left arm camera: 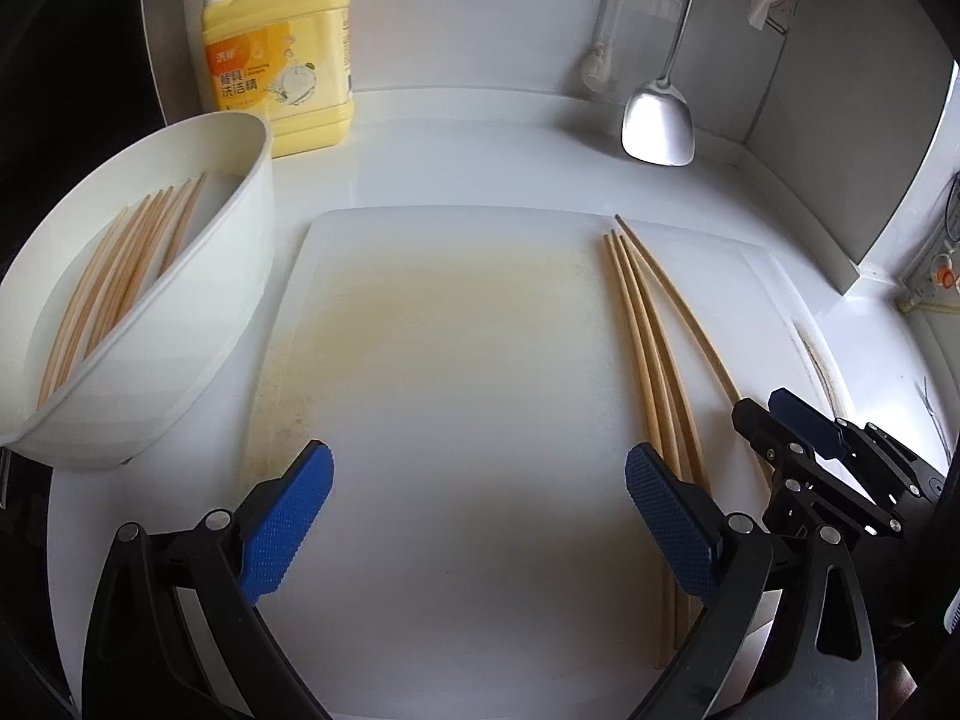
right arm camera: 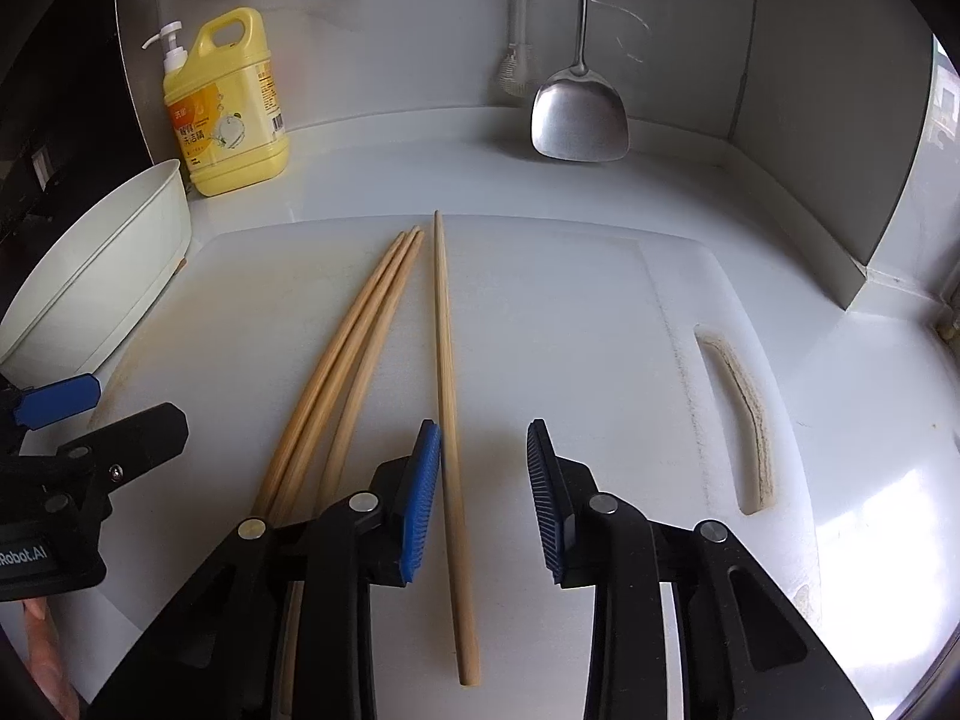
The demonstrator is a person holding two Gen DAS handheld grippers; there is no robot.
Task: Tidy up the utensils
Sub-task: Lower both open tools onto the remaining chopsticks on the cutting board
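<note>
Left wrist view: the left gripper [left arm camera: 480, 516] hangs with its jaws spread wide and nothing between them, above the bare middle of the cutting board [left arm camera: 456, 324]. Three chopsticks [left arm camera: 645, 348] lie together just outside its right finger, their length running away from the tool. The white basket [left arm camera: 180, 348], which already holds chopsticks, stands ahead to its left, beside the board. The right gripper [left arm camera: 774, 420] is seen at the far right, over the single chopstick [left arm camera: 690, 324].

Right wrist view: the right gripper [right arm camera: 483, 462] straddles the single chopstick [right arm camera: 447, 396]. The stick lies along the pointing direction, close to the left pad [right arm camera: 423, 480], with a clear gap to the right pad, so the jaws are partly spread and not yet pinching. The right hand is plainly nearer to it. The three chopsticks [right arm camera: 354, 354] lie just left of the tool; to its right the board is free as far as the handle slot [right arm camera: 741, 414].
</note>
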